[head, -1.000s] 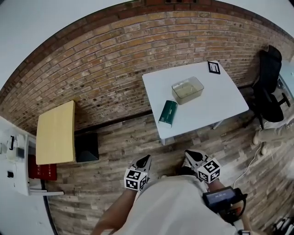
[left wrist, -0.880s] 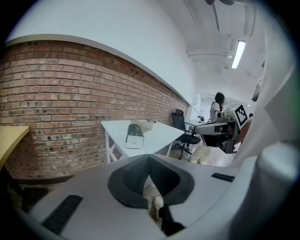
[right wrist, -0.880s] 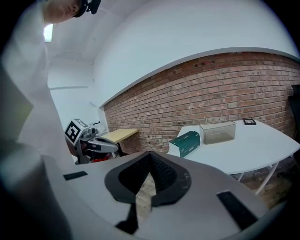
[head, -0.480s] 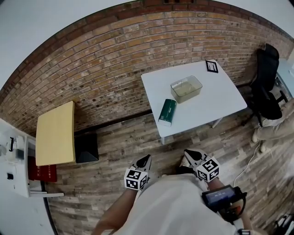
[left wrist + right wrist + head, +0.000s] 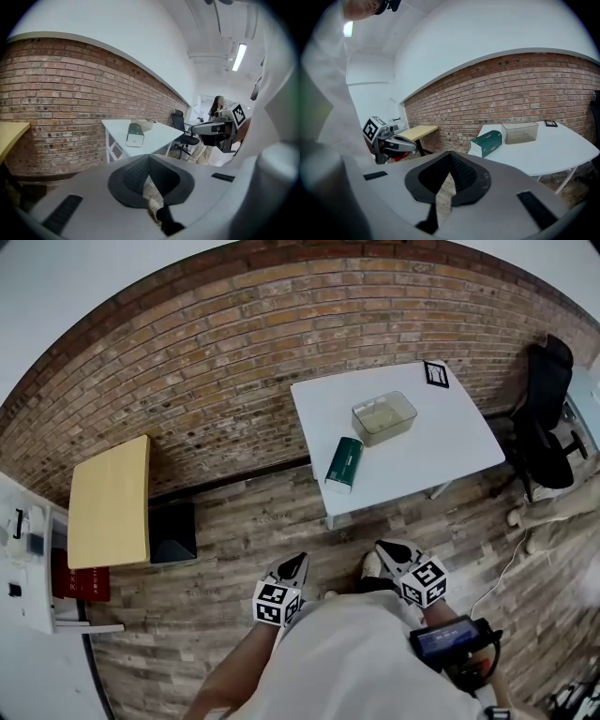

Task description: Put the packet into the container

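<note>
The person stands on the wood floor (image 5: 262, 521), well away from the white table (image 5: 441, 456). Both tools are held low in front of the body. The left gripper (image 5: 299, 562) has its jaws closed tight with nothing in them. The right gripper (image 5: 383, 550) is the same: jaws pressed together and empty.

The green packet (image 5: 344, 463) lies flat on the table, near the edge closest to the person. The clear container (image 5: 384, 418) sits just behind it, near but not touching, and its top is open.

The step now looks like getting close to the table to pick up the packet. To do it well, I think the person should walk up first, until the packet is easy to reach. Then one pair of jaws should open wide before it gets to the packet. The packet is long and thin, so it is best to grab it across its narrow side, near the middle, so it does not tip. It lies close to the table's edge, so the jaws should come down gently and not push it off. The container looks like light plastic. The other gripper could hold it steady if it slides.
</note>
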`<state>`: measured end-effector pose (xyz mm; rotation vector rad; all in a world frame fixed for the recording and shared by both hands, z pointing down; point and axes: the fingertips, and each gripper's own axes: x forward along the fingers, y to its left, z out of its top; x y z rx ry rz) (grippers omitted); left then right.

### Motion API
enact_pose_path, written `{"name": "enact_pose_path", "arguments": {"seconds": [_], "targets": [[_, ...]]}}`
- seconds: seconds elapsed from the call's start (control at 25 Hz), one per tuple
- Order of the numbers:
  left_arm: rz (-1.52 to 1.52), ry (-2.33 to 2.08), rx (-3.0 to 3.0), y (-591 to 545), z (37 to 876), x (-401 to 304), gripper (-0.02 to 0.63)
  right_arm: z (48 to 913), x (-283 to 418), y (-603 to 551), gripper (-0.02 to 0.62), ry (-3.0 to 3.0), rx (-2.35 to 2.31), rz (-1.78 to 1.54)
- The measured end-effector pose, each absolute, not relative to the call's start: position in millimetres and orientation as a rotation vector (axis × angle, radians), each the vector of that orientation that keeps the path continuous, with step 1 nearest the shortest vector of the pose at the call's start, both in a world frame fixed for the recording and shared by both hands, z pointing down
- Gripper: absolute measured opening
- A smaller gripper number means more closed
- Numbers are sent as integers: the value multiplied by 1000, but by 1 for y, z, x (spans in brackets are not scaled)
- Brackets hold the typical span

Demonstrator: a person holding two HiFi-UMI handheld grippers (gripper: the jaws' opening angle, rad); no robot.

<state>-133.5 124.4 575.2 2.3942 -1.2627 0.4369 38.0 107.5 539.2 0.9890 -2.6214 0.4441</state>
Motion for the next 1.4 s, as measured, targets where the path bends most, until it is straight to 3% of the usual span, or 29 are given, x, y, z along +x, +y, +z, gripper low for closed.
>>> {"name": "enact_pose_path", "arguments": {"seconds": [0.6, 1.4], "targets": [[461, -1292, 2338, 100, 578, -134, 9, 559, 39, 72, 8, -2581, 937, 482], [499, -1384, 2237, 26, 574, -129, 9, 570, 36, -56, 9, -2498, 684, 270]]}}
